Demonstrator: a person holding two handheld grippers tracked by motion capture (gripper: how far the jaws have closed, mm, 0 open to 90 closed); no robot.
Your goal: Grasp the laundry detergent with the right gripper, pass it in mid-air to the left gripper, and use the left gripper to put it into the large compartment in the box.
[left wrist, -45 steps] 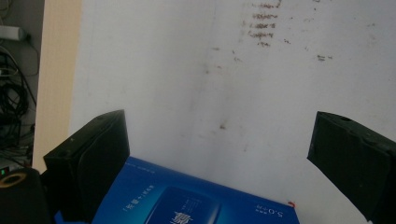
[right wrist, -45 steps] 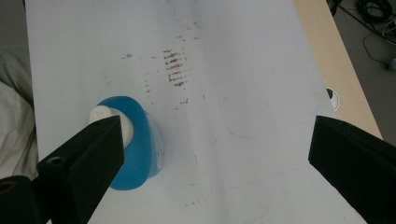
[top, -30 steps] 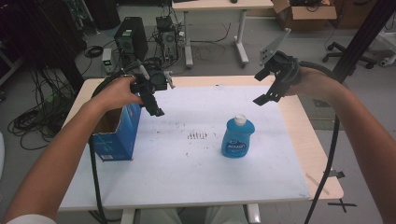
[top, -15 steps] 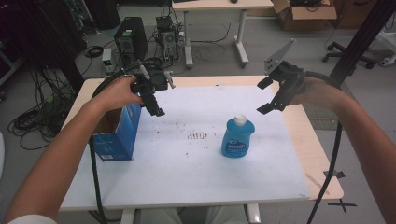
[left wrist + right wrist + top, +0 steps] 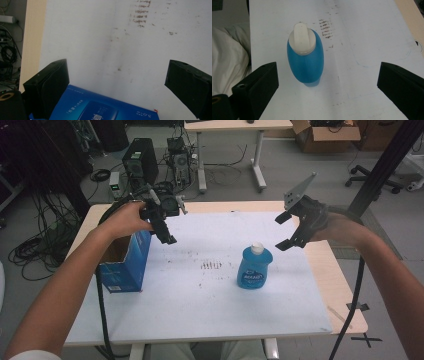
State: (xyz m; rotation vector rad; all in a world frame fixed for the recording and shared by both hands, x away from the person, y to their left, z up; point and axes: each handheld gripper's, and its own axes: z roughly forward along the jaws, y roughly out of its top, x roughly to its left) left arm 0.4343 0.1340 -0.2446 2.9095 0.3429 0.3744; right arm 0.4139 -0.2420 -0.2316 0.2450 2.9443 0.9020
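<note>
Nearest the person, the bottle stands upright on the white surface, right of the middle, cap up, touching nothing. Left of it the blue box stands open-topped at the surface's left edge, well apart from the bottle, with a patch of brown marks between them. Above and right of the bottle hangs the right gripper, jaws spread wide and empty — its own view looks straight down on the bottle's white cap, which sits left of the midline between the jaws. The left gripper hovers just over the box's far top corner, also spread wide and holding nothing. By my reading the step in hand is the reach for the bottle: the right gripper must shift to centre the bottle, come down, then close on its blue body below the cap. Nothing stands in the path — the box is far enough off. Beyond the surface lie cables, a computer tower and another desk.
</note>
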